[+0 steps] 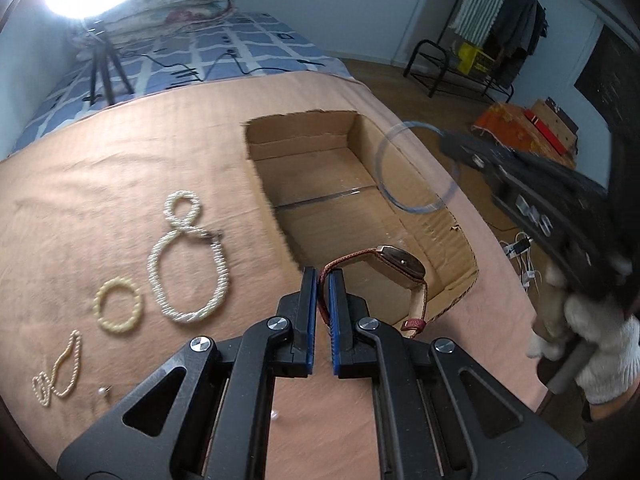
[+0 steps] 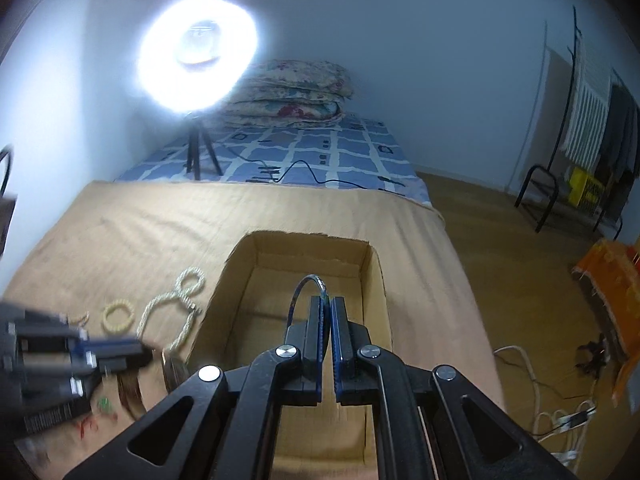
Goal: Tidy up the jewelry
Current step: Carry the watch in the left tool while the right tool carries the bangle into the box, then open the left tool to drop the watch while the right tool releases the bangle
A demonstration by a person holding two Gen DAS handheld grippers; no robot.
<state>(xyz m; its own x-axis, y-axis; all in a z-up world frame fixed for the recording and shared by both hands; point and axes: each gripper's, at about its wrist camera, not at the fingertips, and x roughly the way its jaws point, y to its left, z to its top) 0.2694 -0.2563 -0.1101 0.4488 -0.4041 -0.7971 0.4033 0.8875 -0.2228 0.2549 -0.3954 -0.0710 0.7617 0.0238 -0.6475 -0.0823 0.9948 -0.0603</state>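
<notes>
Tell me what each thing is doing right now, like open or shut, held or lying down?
Left claw: shut on the watch strap.
Watch: held up, hanging over the box edge.
Right claw: shut on the clear bangle.
Clear bangle: held in the air above the box.
Cardboard box: open, nothing seen inside.
Pearl necklace: lying loose on the cloth.
Yellow bead bracelet: lying flat.
Ring light: on.

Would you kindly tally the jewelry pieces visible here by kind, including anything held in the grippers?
Pearl-bead necklaces: 2, one large, one small
Bead bracelet: 1
Clear bangle: 1, held by the right gripper
Watch: 1, held by the left gripper
Small pearl earring: 1
Total: 6
</notes>
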